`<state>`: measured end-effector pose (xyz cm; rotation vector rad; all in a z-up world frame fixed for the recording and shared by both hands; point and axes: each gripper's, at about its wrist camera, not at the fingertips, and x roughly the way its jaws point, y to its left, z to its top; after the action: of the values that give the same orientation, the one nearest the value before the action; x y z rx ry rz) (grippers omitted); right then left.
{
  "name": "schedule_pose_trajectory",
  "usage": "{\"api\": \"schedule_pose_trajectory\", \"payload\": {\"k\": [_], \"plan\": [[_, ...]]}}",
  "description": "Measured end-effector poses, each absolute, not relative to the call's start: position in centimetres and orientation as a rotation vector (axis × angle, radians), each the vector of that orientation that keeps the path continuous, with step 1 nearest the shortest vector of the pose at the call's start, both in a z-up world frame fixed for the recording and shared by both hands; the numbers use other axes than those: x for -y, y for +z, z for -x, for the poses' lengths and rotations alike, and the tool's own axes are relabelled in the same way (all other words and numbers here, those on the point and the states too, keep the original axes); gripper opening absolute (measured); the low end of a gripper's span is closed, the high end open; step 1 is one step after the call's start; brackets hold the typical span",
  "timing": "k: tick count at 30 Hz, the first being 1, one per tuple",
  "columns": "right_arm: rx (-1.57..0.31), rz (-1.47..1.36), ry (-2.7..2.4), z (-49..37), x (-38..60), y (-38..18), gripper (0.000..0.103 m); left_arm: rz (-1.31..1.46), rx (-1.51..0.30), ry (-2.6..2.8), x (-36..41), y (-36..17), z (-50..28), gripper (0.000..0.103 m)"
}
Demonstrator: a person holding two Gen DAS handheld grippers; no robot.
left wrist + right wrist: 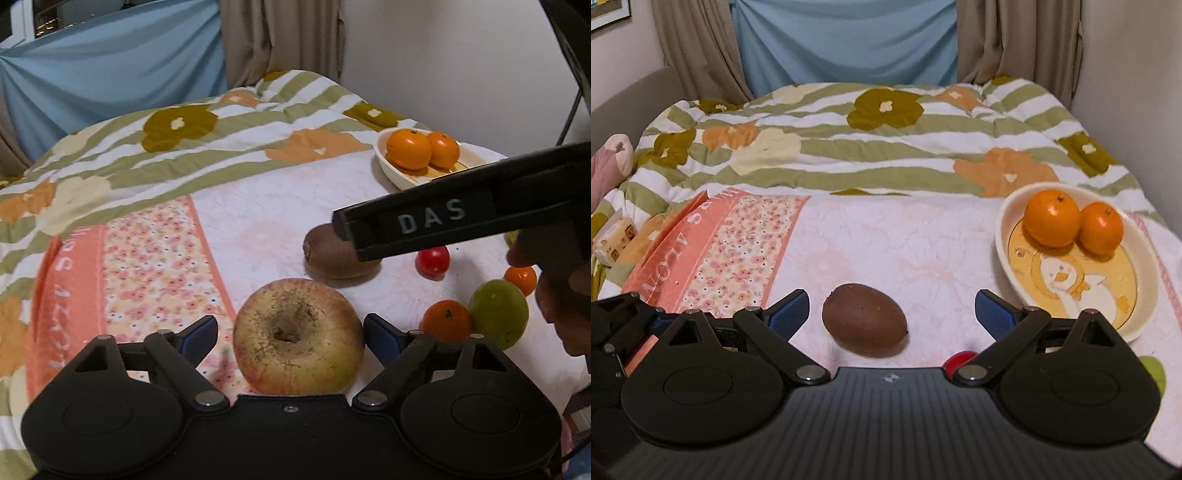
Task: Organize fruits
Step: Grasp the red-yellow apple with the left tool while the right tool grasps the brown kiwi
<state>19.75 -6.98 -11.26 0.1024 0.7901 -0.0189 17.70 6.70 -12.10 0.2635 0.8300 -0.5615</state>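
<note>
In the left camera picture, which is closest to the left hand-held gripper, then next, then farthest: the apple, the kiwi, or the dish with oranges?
1. The apple: right between the fingers of the left hand-held gripper.
2. The kiwi: just beyond the apple, a bit to the right, partly under the right hand-held gripper.
3. The dish: far back on the right, holding two oranges.

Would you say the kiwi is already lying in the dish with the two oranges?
No, the kiwi lies on the cloth, apart from the dish.
</note>
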Motion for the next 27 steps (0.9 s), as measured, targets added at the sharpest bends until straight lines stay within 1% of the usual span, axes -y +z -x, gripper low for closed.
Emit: {"api": "schedule_pose_trajectory", "payload": {"k": [3,24,27], "plan": [[-0.806,-0.127,-0.023,-20.0,7.1,-11.9,0.103,-0.244,-0.849,-0.587,-6.7,-12.4,-18.1,0.079],[-0.87,-0.15,0.009,-22.4,5.6,-14.7,0.103,-0.263,-0.85,-0.533,-7.9,-12.0,-17.3,0.079],[-0.884,-0.149,0.004,-22.9,5.4,-15.2,0.099,-0.26,-0.852,-0.514,-8.3,-12.0,-17.3,0.079]]}}
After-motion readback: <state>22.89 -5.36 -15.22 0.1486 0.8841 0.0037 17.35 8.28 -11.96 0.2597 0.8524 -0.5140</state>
